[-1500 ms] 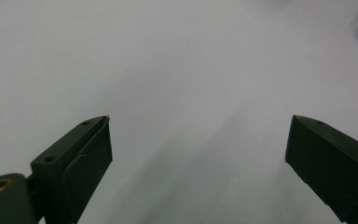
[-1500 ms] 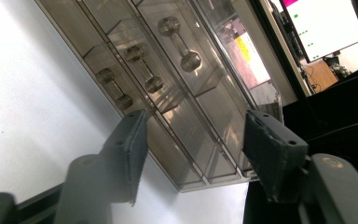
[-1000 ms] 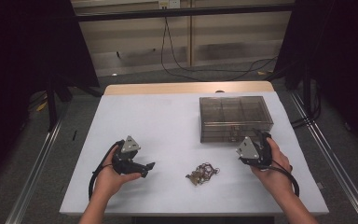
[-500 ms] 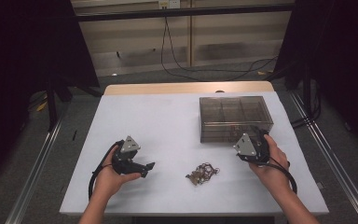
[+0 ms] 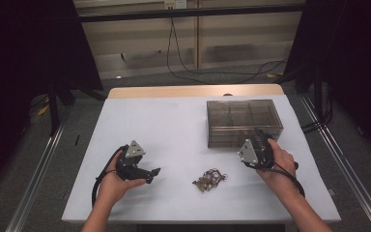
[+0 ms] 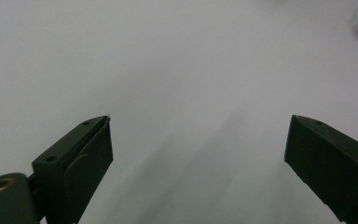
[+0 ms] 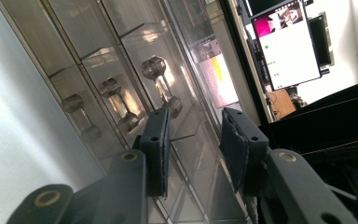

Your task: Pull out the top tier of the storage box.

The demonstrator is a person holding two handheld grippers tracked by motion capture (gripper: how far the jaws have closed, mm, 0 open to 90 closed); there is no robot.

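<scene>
Since a second ago, the right gripper (image 5: 258, 140) has crept up toward the clear box (image 5: 244, 122), while the left gripper (image 5: 150, 173) has stayed put.

At the table's (image 5: 174, 121) 2 o'clock sits the box, compartments inside; the right gripper noses its front wall, jaws a little apart around nothing. At 7 o'clock the left gripper's jaws gape wide over bare tabletop. Between both hands, near 6 o'clock, lies a small tangle of rubber bands (image 5: 209, 178).
</scene>
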